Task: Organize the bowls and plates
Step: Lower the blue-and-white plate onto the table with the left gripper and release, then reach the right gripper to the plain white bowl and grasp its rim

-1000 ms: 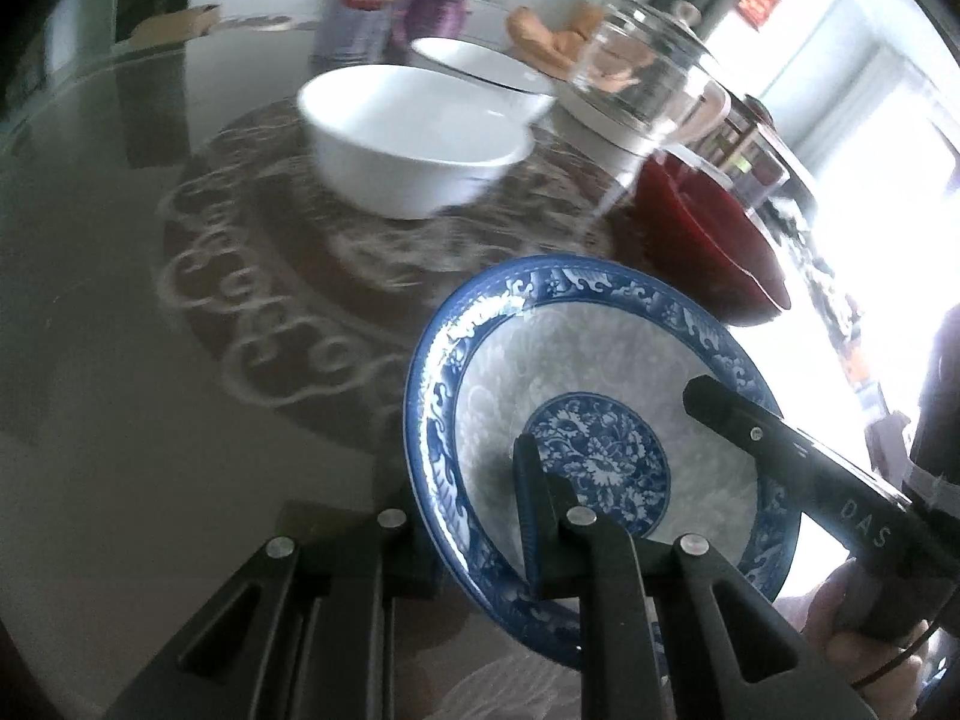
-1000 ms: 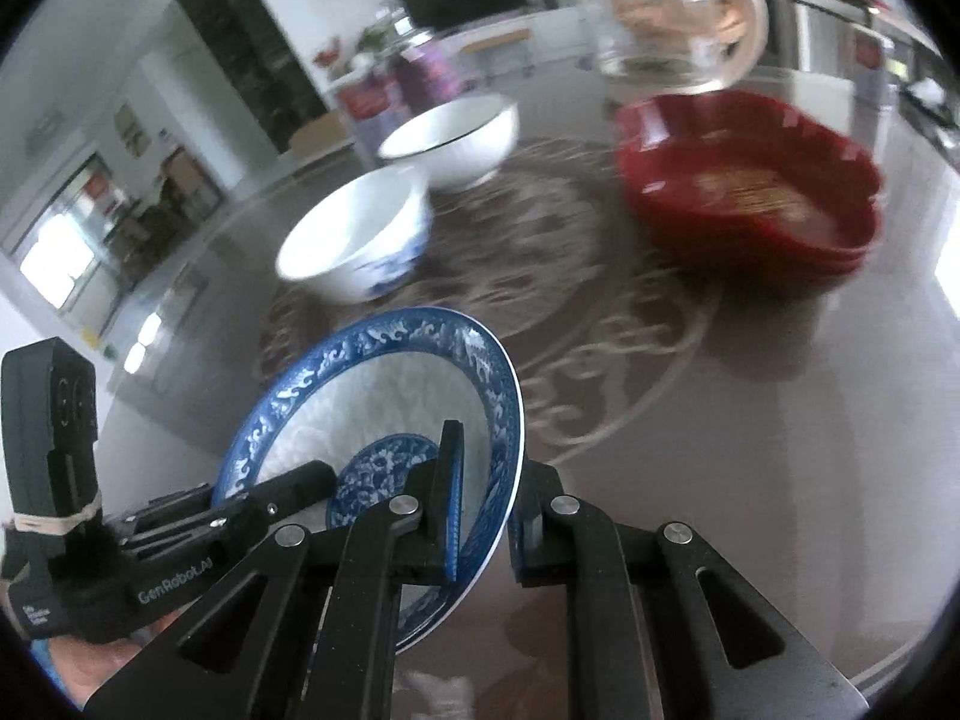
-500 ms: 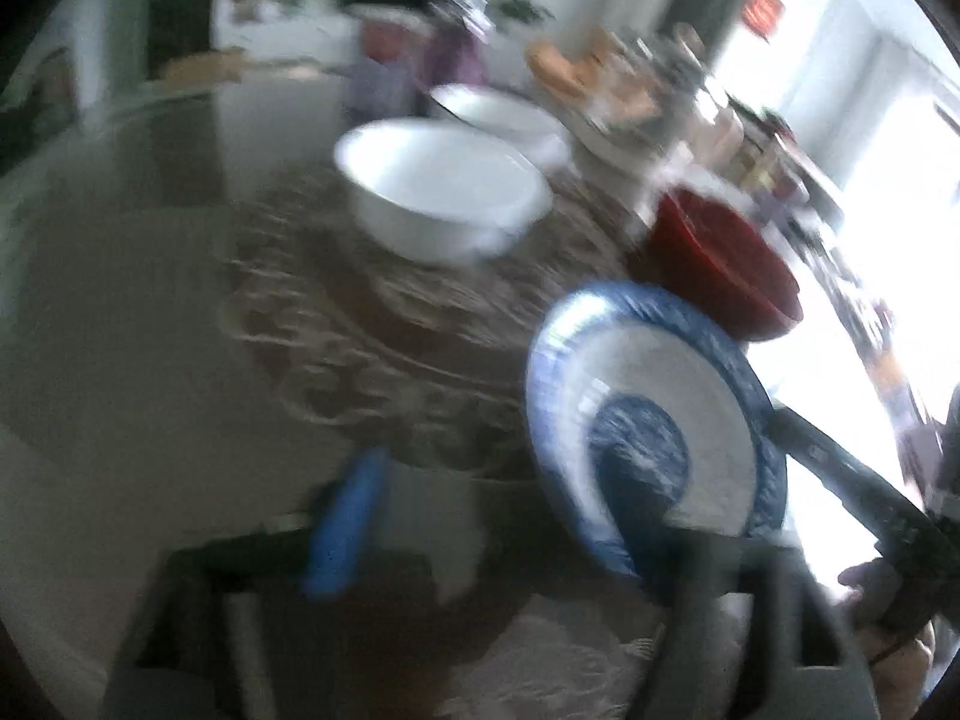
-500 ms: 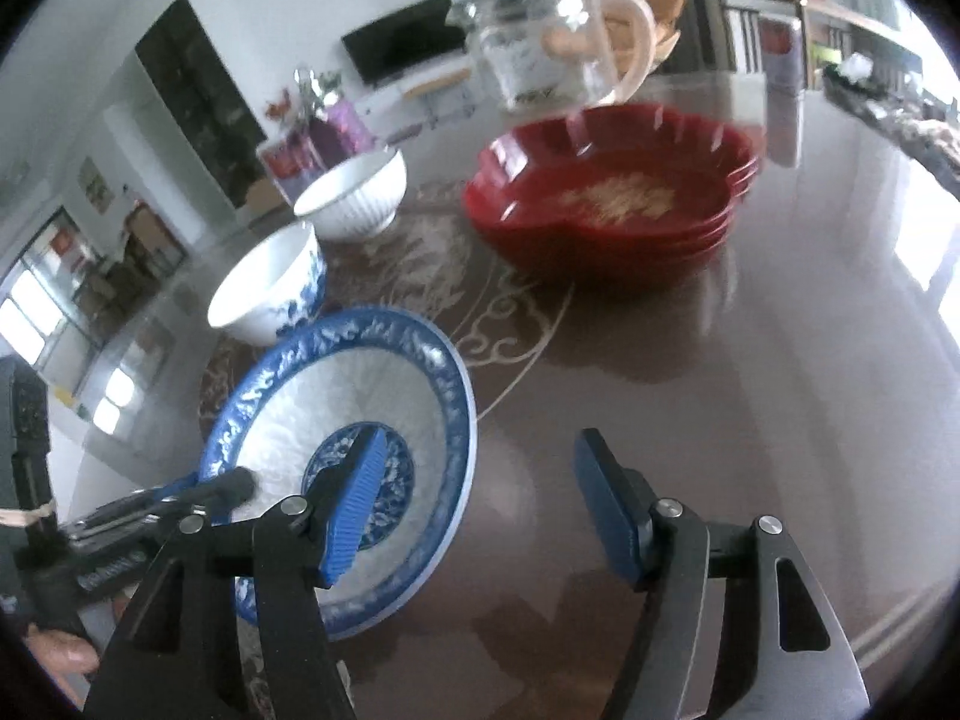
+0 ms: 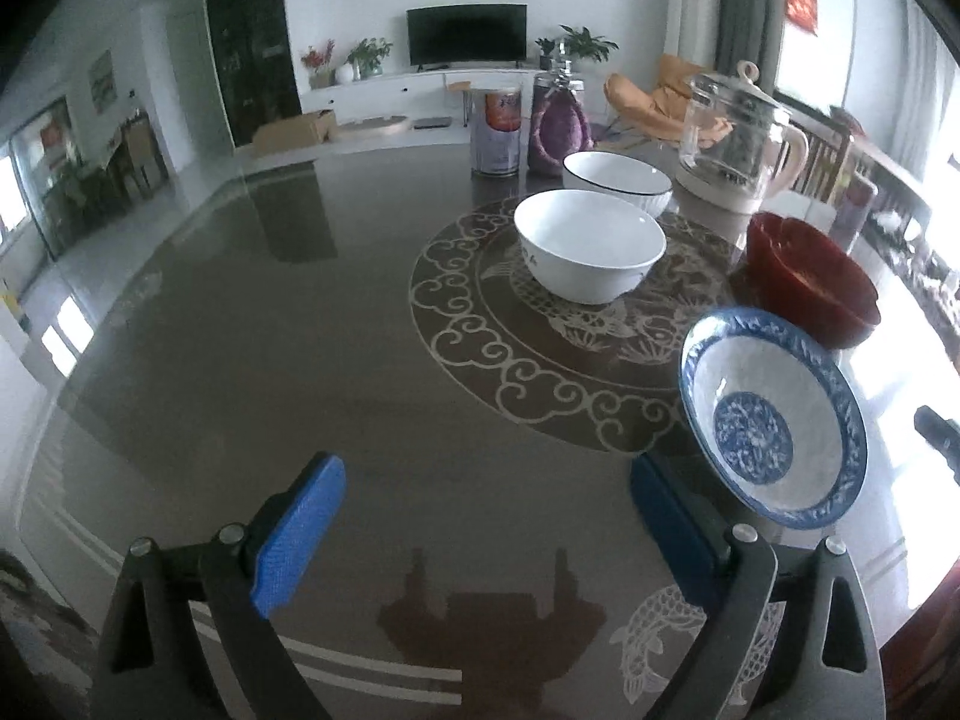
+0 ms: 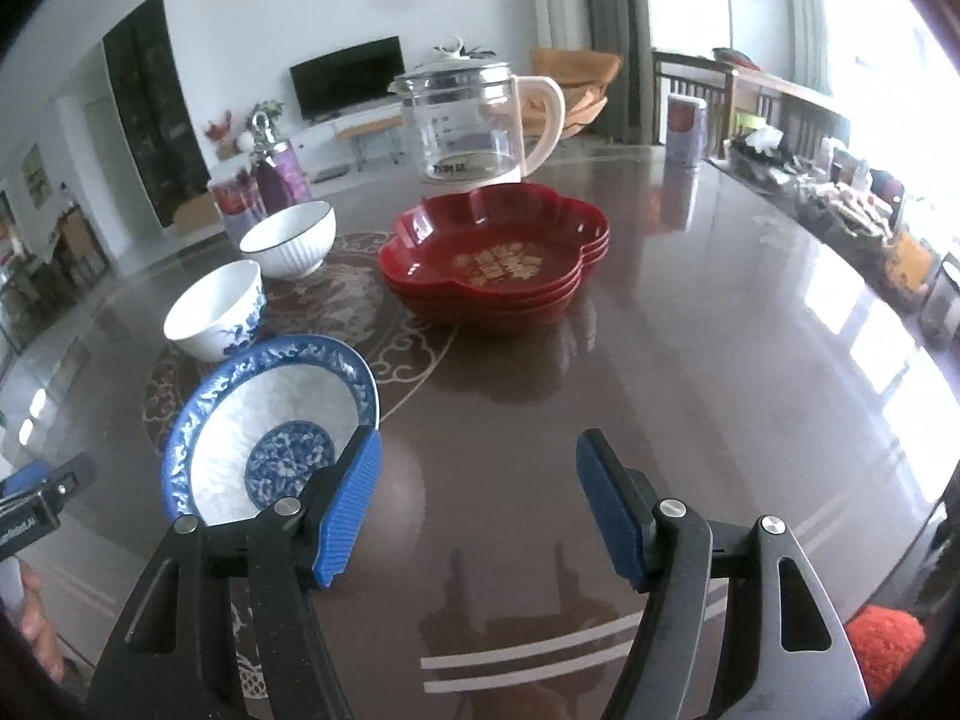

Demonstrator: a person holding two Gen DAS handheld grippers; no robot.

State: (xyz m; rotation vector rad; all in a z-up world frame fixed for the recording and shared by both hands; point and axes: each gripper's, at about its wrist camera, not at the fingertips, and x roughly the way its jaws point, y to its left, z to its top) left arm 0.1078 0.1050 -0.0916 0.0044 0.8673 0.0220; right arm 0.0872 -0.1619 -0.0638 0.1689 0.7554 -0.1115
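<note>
Claw-wise, our left claw is spread wide and its jaws are opening a bit more, with nothing between the blue pads, just bare desk. Our right claw is also apart, moderately wide, and likewise grips nothing. Both hover above the glossy dark desk near its front edge.

We see the blue-and-white plate sitting flat on the desk by itself, at the near rim of the swirly round pattern in the middle. It lies just beside the left finger of the right claw, which overlaps its near edge in that view, and off to the right of the left claw.

Farther back we have two white bowls: the nearer one has blue flowers painted outside, and the far one is ribbed with a dark rim. To the right of them sits a stack of red lobed dishes, gold lettering inside the top one. Behind that stands a glass kettle with a cream handle, plus a purple jar and a tin can at the far side.
</note>
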